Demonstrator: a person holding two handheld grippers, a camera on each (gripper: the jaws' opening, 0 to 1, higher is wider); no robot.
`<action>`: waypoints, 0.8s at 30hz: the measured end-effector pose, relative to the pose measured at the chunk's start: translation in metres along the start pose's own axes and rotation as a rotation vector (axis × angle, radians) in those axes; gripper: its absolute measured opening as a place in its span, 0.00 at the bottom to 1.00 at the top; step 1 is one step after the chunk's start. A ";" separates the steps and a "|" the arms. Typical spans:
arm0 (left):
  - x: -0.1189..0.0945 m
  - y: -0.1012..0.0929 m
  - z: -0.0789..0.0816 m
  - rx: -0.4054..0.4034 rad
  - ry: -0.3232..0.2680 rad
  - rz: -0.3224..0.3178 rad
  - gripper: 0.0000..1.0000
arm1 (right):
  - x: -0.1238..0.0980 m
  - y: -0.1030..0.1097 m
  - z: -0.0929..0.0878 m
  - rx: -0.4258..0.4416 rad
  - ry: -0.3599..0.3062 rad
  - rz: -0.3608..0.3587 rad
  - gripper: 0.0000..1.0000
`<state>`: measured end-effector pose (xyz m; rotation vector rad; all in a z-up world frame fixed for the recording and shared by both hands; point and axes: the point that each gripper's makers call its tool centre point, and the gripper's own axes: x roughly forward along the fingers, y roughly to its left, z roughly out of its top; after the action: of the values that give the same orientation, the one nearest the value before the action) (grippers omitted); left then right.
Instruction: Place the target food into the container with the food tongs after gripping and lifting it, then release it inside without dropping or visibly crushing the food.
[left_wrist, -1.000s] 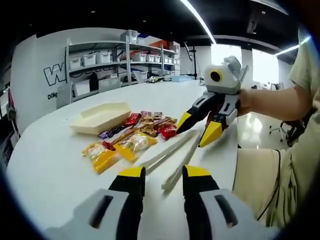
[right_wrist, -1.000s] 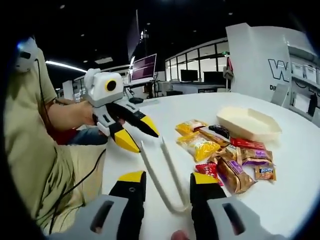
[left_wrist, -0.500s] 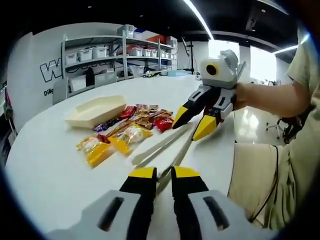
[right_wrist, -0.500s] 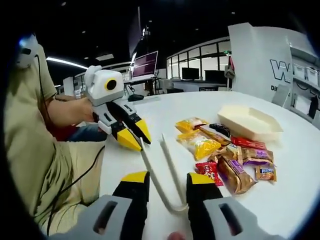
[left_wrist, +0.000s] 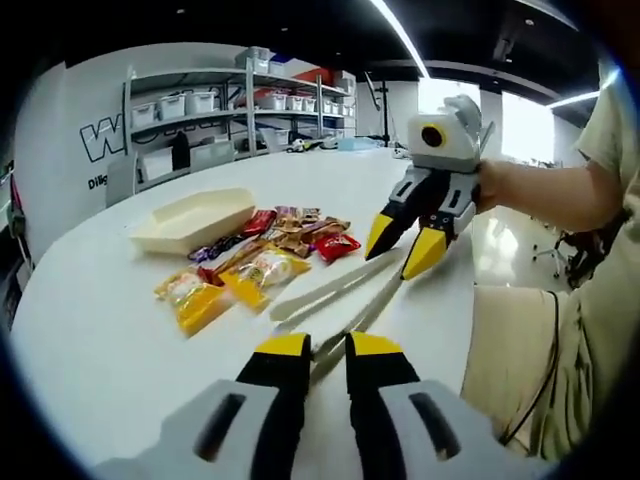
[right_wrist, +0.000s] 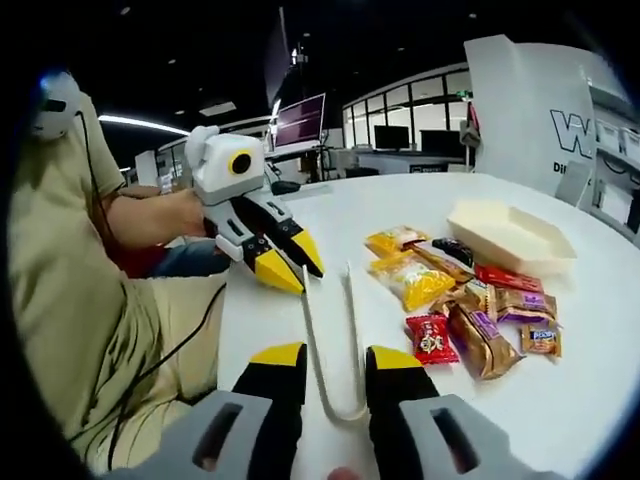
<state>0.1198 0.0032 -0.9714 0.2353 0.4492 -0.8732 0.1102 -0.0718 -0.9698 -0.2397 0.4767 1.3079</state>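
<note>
- Food tongs (right_wrist: 335, 350): pale off-white plastic, two slim flat arms joined in a U-bend; lying flat on the table, long axis running from the right gripper's side across to the left gripper's.
- Right gripper (right_wrist: 334, 358): yellow-tipped black jaws part-spread, bracketing the tongs' U-bend on both sides; contact with the arms not discernible. Nearest to the hinge end, so likely the one to take them up.
- Left gripper (left_wrist: 319, 345): jaws narrowly parted over the tongs' free tips (left_wrist: 330, 345); whether pinching them or merely alongside cannot be told. Seen opposite in the right gripper view (right_wrist: 290, 265), angled down just above the table.
- Snack packets (right_wrist: 455, 310): glossy crinkled wrappers, yellow, red, brown and purple, in a loose cluster beside the tongs, between tongs and container; target food not singled out.
- Container (left_wrist: 192, 219): shallow cream boat-shaped tray, matte, beyond the packets, nothing visible inside.
- Table (left_wrist: 90, 340): smooth white rounded top.
- Status, by judgement: tongs not yet lifted; no food gripped.
</note>
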 end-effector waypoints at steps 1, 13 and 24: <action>0.000 0.000 0.000 -0.001 0.000 0.001 0.14 | 0.000 0.001 0.000 0.001 0.003 0.007 0.19; 0.004 0.004 -0.003 -0.030 0.018 -0.006 0.16 | -0.004 0.013 0.001 0.012 0.013 0.057 0.22; 0.008 0.011 -0.001 -0.043 0.013 0.030 0.18 | -0.006 0.024 -0.003 0.035 0.022 0.104 0.18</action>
<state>0.1325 0.0053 -0.9762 0.2081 0.4752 -0.8319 0.0858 -0.0723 -0.9680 -0.2021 0.5360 1.3979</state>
